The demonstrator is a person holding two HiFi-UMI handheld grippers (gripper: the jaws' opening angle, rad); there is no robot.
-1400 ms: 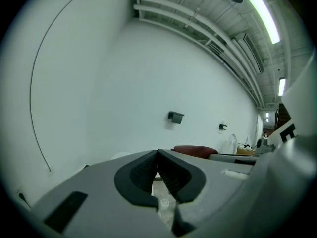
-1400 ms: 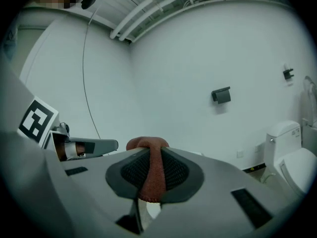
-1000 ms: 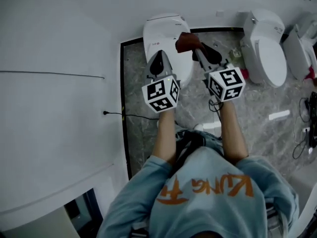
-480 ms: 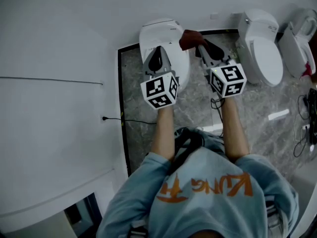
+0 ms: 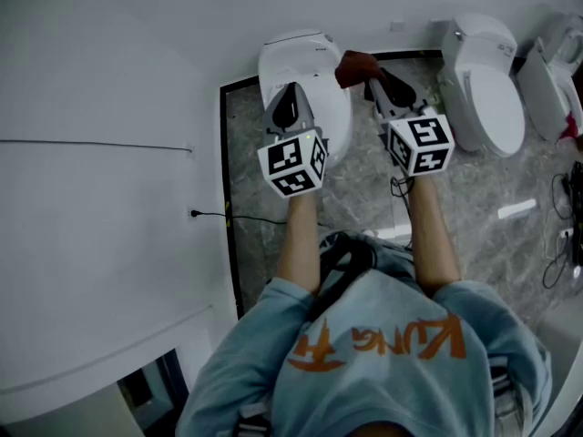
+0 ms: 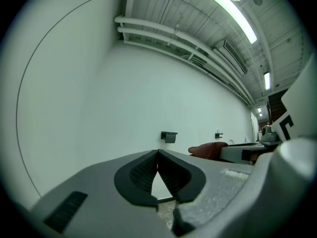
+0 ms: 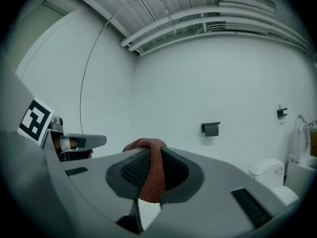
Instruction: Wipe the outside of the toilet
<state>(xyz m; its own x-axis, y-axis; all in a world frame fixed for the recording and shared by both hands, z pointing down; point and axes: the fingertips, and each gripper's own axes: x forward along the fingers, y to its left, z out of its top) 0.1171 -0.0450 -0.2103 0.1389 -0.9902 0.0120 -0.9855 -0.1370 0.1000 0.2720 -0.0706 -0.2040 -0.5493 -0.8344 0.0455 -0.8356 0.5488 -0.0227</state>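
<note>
Right gripper (image 5: 375, 84) pinches a red cloth (image 5: 354, 65) by the toilet's (image 5: 314, 51) far right edge. Left gripper (image 5: 290, 100) hovers over it, jaws together, empty.

- The toilet (image 5: 310, 57) stands against the wall, at the floor's back left corner
- The left gripper (image 5: 290, 98) hangs over its lid
- The right gripper (image 5: 372, 82) is at the toilet's right edge, with the cloth (image 5: 357, 66) between its jaws
- A second toilet (image 5: 487, 80) stands well to the right
</note>
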